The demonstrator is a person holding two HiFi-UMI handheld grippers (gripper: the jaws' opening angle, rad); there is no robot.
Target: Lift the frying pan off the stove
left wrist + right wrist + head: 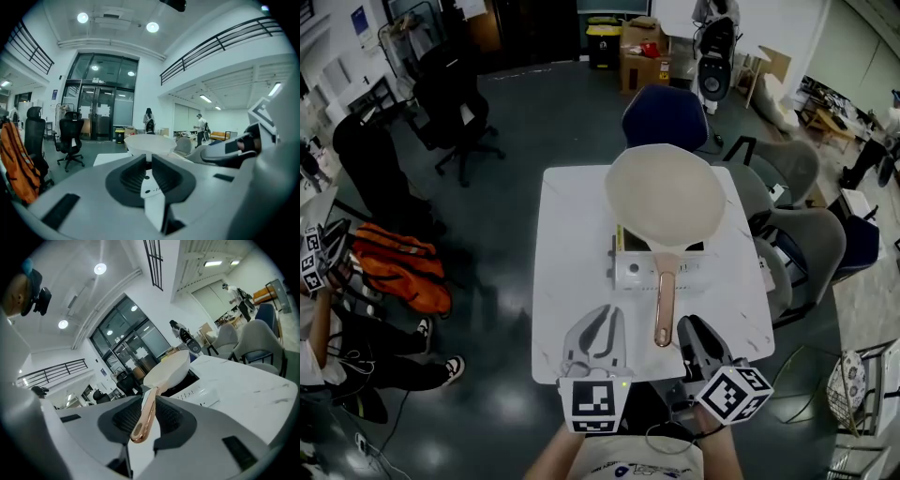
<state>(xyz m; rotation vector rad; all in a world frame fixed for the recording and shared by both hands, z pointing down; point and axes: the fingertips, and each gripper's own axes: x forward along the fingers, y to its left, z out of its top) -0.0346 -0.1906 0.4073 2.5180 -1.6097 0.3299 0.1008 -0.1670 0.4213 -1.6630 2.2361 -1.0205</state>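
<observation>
White table (pixel 572 281): pan handle (pixel 146 413) between slightly spread right jaws; left jaws pressed together.

The frying pan (pixel 666 197) was cream-white inside and out, round and shallow, with a slim copper-coloured handle (pixel 665 300). It sat upright on the stove (pixel 637 270), a low white single-burner unit with a black top, and its bowl covered most of that top. The stove stood near the middle of the white desk (pixel 572 281). The handle reached out past the stove's front edge towards the person.
</observation>
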